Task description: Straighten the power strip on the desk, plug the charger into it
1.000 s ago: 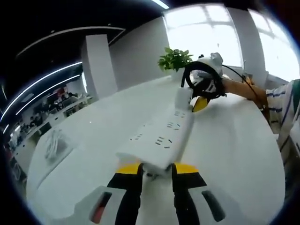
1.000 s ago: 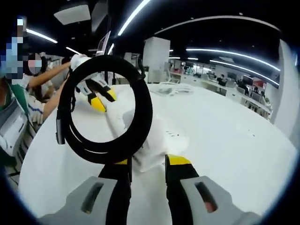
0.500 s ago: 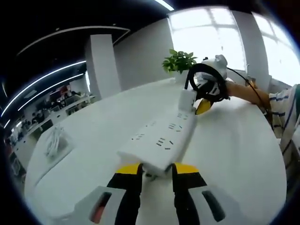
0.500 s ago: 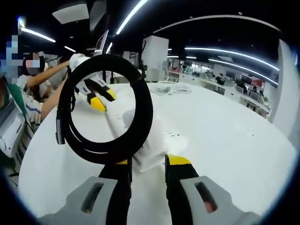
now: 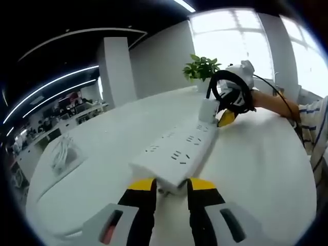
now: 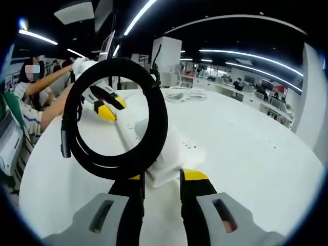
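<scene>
A white power strip (image 5: 177,154) lies on the white desk (image 5: 256,169), its near end between the yellow-tipped jaws of my left gripper (image 5: 170,185), which is shut on it. At its far end my right gripper (image 5: 225,115) holds a white charger (image 5: 206,109) with a coiled black cable (image 5: 231,91). In the right gripper view, my right gripper (image 6: 163,179) is shut on the charger (image 6: 166,159), and the black cable (image 6: 154,128) loops up in front. The power strip (image 6: 190,147) runs away toward the left gripper (image 6: 105,105). Whether the charger's prongs are in a socket is hidden.
A potted plant (image 5: 202,66) stands at the desk's far edge by the window. A bundle of white cable (image 5: 61,152) lies on the left of the desk; a white cable bundle (image 6: 182,94) also lies beyond the strip. A person's sleeve (image 5: 312,128) is at the right.
Both views have drifted slightly. The charger stays at the strip's far end and both grips are unchanged.
</scene>
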`<state>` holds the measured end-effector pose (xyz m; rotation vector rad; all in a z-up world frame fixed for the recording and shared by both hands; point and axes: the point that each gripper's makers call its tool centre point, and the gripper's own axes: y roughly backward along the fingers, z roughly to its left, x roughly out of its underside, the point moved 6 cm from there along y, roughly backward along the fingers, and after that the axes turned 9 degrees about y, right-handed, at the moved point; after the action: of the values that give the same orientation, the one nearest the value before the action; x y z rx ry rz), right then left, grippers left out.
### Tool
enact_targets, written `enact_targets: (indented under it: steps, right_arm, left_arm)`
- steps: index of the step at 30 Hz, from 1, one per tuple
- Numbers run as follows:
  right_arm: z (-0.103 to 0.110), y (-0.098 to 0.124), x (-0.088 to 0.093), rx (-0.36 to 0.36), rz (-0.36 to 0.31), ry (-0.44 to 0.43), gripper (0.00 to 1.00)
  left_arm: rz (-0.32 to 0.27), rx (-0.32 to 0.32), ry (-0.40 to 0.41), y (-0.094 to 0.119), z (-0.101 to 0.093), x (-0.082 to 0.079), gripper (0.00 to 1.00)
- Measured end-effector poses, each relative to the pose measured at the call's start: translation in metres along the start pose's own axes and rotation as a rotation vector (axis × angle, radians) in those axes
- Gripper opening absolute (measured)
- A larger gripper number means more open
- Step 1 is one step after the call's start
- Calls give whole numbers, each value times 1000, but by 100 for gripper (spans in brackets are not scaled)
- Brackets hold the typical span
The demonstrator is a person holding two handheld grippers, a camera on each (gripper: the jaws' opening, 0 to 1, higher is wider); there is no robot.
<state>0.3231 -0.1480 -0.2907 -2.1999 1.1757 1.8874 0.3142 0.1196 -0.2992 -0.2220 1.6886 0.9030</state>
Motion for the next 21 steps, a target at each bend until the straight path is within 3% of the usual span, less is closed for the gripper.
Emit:
enact_targets:
  steps: [21]
  right_arm:
    - [-2, -4, 2, 36, -31, -72, 22]
  left_arm:
    - [-32, -44, 43, -6, 9, -2, 20]
